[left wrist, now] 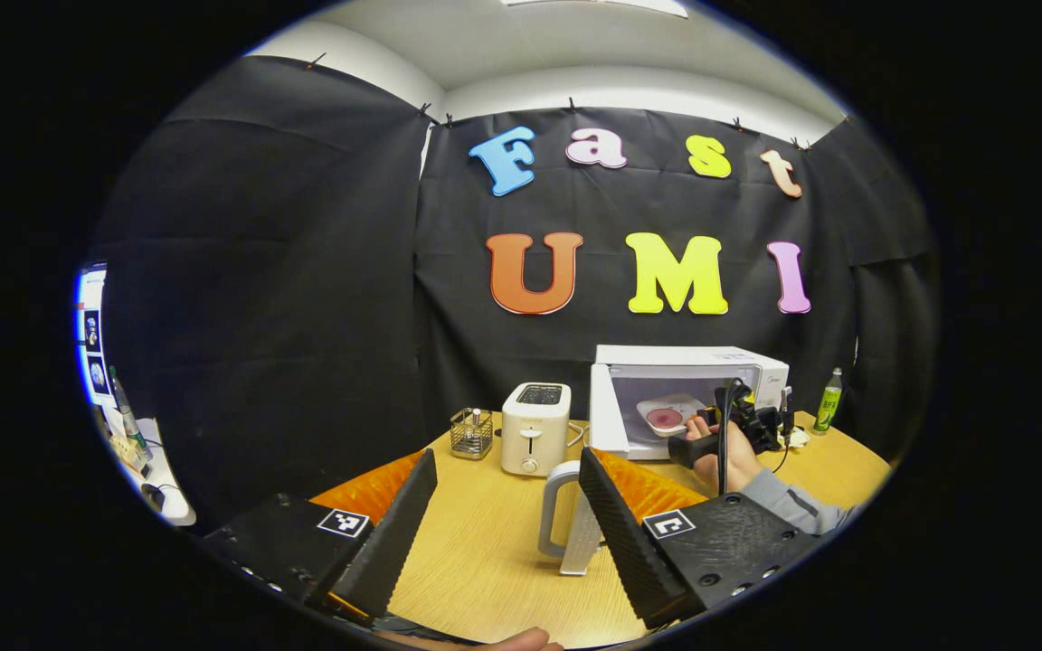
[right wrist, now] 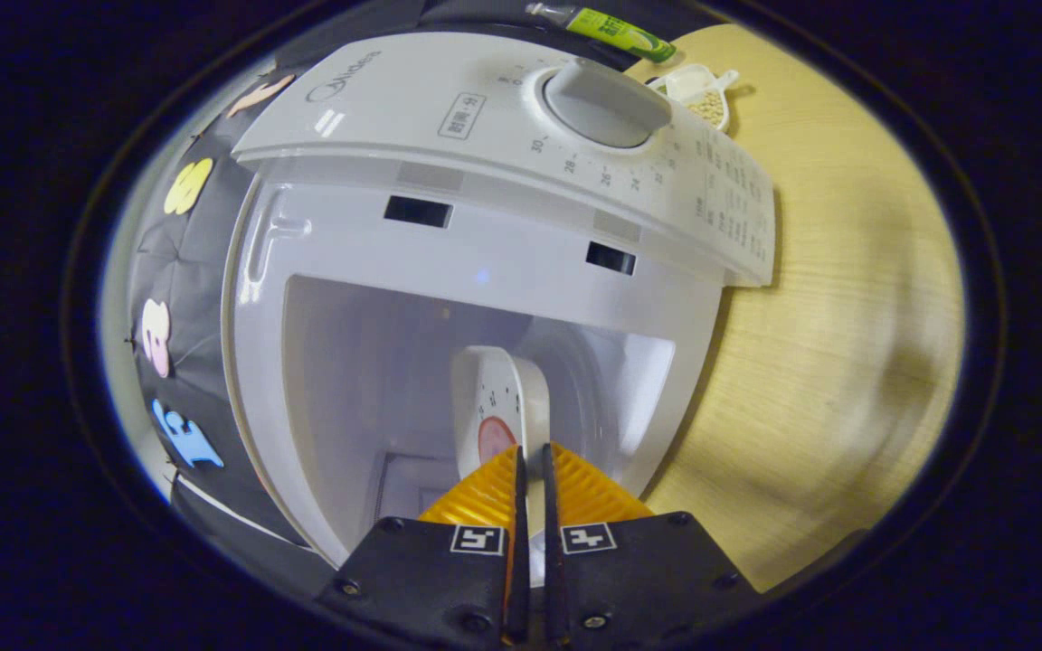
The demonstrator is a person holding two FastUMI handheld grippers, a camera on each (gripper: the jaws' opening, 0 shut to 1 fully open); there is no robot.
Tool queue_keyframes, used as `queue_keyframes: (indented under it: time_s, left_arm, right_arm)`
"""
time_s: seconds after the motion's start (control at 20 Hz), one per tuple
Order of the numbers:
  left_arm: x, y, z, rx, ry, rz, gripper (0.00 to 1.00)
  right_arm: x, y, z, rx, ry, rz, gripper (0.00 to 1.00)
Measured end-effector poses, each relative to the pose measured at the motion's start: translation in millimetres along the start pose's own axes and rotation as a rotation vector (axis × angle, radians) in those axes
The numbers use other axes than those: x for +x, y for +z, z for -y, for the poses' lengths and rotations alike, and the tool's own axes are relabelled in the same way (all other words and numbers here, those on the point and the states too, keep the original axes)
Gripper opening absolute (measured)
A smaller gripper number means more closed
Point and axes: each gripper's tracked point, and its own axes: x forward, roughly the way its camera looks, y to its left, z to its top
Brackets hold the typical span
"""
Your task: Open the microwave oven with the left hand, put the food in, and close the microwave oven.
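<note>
White plate [right wrist: 498,407] inside open microwave [right wrist: 485,235]

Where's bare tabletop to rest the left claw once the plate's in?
Bare wood lies between the left claw and the toaster, and right of the microwave. It is crowded by the kettle, and at the microwave mouth, where the right claw holds the plate.
</note>
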Motion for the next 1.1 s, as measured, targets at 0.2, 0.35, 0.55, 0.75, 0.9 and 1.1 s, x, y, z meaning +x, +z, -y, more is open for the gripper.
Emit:
queue_keyframes:
  time_s: [0.2,0.35,0.55,0.75,0.9,1.1]
  left_arm:
    - [8,-9,-6,0.005,0.015,-0.021,0.94]
    - [11,-15,-5,-0.006,0.010,-0.039,0.94]
    - [9,-13,-6,-0.038,-0.006,-0.031,0.94]
    - [14,-18,-18,-0.054,0.017,-0.032,0.94]
    - [19,-23,-29,-0.056,0.038,-0.036,0.94]
    - [40,-28,-33,-0.073,-0.023,-0.001,0.94]
  right_arm:
    - [17,-8,6,-0.062,-0.002,0.046,0.11]
    - [21,-11,9,-0.114,0.007,0.065,0.16]
    - [10,-6,1,-0.262,0.031,0.122,0.25]
    - [-11,-20,-18,-0.433,0.092,0.037,0.31]
    - [-32,-13,-26,-0.604,0.101,0.049,0.60]
    - [-83,-13,-31,-0.799,0.114,-0.032,0.90]
